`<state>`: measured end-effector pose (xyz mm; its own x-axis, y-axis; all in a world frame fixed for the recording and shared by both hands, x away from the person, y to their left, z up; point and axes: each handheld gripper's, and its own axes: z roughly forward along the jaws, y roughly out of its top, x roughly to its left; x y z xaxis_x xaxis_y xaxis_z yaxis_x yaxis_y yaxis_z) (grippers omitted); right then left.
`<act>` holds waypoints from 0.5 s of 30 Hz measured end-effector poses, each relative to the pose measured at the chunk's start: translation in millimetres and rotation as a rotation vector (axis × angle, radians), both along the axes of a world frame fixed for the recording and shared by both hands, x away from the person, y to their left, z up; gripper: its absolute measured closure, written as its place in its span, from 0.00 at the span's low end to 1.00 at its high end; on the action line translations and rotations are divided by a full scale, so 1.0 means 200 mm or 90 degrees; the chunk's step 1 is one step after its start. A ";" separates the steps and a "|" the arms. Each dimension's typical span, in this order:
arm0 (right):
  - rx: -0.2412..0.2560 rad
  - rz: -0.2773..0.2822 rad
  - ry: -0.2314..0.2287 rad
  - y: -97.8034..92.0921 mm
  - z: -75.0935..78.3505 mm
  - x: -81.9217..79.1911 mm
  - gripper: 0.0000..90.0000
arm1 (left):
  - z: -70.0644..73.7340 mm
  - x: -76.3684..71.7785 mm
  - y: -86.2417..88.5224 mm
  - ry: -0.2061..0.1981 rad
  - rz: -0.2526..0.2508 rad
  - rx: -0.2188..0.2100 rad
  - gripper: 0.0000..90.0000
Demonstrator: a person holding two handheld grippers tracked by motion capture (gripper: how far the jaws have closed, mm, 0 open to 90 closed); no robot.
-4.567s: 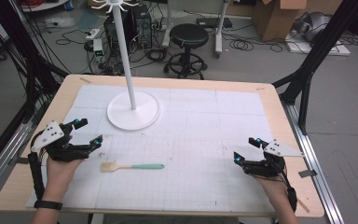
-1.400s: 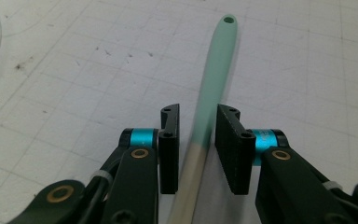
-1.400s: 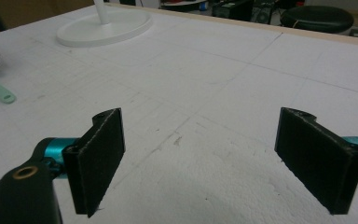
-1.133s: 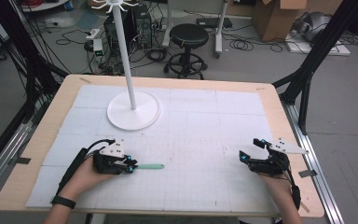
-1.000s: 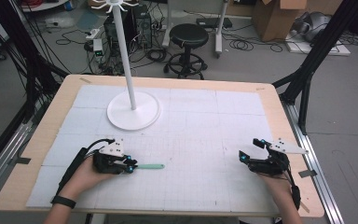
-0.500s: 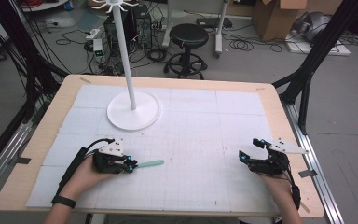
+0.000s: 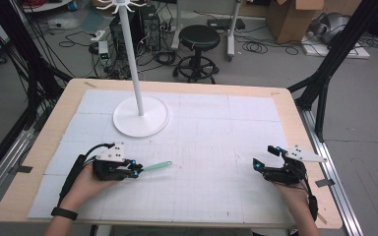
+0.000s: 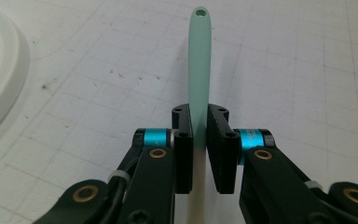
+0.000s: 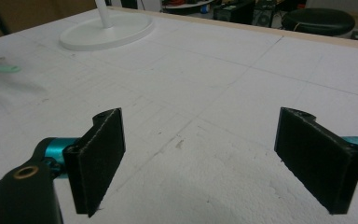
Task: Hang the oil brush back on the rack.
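A mint-green spatula (image 7: 157, 166) lies low over the white gridded mat (image 7: 216, 132) at the front left, its handle pointing right. My left gripper (image 7: 134, 170) is shut on it; the blade end is hidden under the gripper and hand. In the left gripper view the handle (image 8: 199, 56) runs straight out from between the closed jaws of the left gripper (image 8: 199, 135), with a hole at its far tip. My right gripper (image 7: 265, 157) rests at the front right, open and empty. In its own view the right gripper (image 9: 214, 154) has its pads wide apart over bare mat.
A white stand with a round base (image 7: 141, 117) and a tall pole (image 7: 130, 49) is at the back left; the base (image 9: 107, 30) also appears far off in the right gripper view. A black stool (image 7: 199, 39) and cables sit on the floor beyond the wooden table edge (image 7: 177, 84).
The left gripper moved from the table's left edge to the spatula and shut on it. In the last second the handle's free end rose slightly. The right gripper barely moved.
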<state>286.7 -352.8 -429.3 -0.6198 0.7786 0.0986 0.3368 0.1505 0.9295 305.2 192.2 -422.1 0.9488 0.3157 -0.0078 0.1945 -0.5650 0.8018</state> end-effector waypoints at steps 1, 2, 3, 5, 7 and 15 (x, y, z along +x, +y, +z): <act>0.001 -0.001 0.000 0.00 0.00 0.00 0.17 | 0.01 0.00 0.01 -0.006 0.007 -0.009 0.90; 0.001 -0.001 -0.003 0.00 0.00 0.00 0.17 | 0.02 -0.01 0.01 -0.013 0.014 -0.013 0.90; 0.002 -0.001 -0.001 0.00 0.00 -0.01 0.17 | 0.04 -0.01 0.02 -0.017 0.019 -0.018 0.90; 0.005 -0.001 -0.001 0.00 0.01 -0.01 0.17 | 0.06 -0.01 0.04 -0.029 0.032 -0.028 0.90; 0.005 -0.001 -0.002 0.00 0.00 0.00 0.17 | 0.09 -0.02 0.05 -0.042 0.048 -0.043 0.90; 0.002 0.000 -0.002 0.00 0.01 0.00 0.17 | 0.24 -0.04 0.10 -0.111 0.088 -0.110 0.90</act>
<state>286.8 -352.2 -428.3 -0.6202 0.7782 0.0984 0.3336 0.1482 0.9310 297.8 212.4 -374.3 0.8885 0.4508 0.0860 0.1115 -0.3939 0.9124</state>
